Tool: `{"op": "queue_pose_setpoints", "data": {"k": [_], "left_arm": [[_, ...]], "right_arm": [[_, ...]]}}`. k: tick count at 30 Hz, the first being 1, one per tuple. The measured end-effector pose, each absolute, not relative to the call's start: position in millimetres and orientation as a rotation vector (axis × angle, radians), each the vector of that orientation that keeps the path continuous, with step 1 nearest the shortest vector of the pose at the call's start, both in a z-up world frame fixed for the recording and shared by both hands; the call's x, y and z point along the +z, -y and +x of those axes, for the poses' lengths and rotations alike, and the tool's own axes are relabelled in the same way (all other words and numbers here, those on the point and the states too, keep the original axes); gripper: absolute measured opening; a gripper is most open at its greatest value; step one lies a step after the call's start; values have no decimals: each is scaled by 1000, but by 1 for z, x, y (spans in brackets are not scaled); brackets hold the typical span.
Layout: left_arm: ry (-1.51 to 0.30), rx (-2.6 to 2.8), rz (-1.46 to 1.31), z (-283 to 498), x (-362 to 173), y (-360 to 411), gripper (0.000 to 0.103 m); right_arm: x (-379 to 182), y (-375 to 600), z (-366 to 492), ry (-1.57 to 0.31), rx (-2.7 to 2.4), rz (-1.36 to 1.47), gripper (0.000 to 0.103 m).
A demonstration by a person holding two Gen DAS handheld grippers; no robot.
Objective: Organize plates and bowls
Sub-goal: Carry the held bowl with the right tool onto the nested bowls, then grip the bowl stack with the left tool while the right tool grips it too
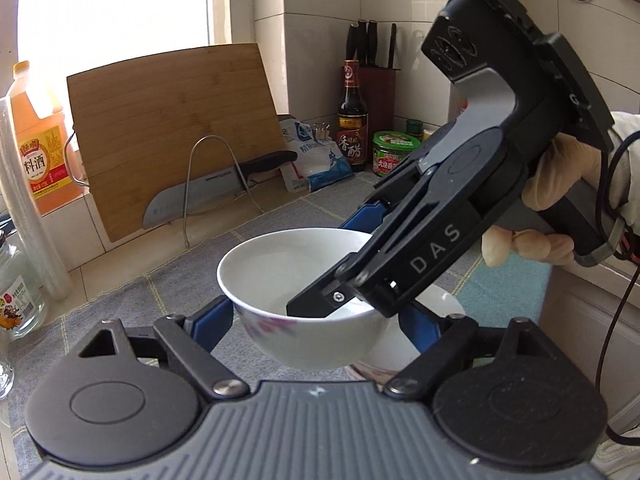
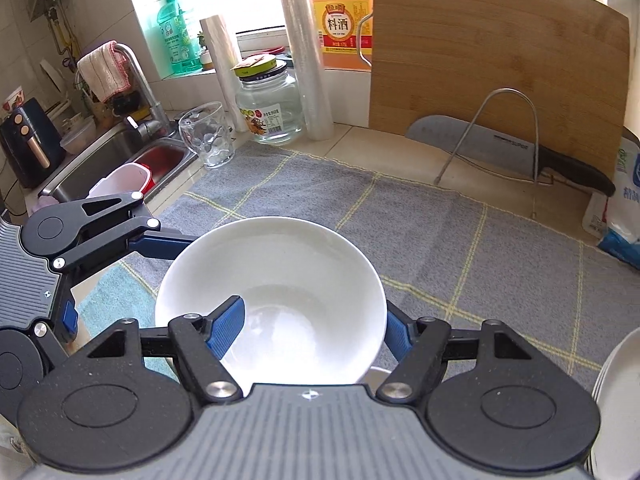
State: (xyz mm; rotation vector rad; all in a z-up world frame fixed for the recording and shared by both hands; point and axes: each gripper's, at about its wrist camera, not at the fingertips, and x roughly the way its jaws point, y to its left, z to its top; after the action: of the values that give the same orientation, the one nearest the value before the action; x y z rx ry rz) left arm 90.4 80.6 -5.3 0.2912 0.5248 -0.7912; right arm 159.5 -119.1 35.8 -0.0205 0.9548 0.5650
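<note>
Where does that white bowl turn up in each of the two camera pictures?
Left wrist view: the white bowl sits low in the centre, the other gripper's finger dipping inside its rim.
Right wrist view: the bowl fills the lower centre, seen from above.
Shared landmark: the bamboo cutting board leaning against the wall.

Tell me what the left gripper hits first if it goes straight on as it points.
The bowl: it hangs right ahead, between the fingers of the left gripper, with the right gripper clamped on its rim. Whether the left fingers already touch it is unclear.
</note>
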Motion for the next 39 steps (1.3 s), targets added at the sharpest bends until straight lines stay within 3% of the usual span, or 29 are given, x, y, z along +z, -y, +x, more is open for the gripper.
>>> {"op": "queue_pose_setpoints", "data": {"k": [33, 39], "left_arm": [[-646, -899, 336, 85, -44, -33, 90], [-659, -920, 353, 85, -44, -35, 96]], "right_arm": [[7, 162, 124, -995, 469, -15, 78], [6, 159, 119, -981, 478, -39, 92]]}}
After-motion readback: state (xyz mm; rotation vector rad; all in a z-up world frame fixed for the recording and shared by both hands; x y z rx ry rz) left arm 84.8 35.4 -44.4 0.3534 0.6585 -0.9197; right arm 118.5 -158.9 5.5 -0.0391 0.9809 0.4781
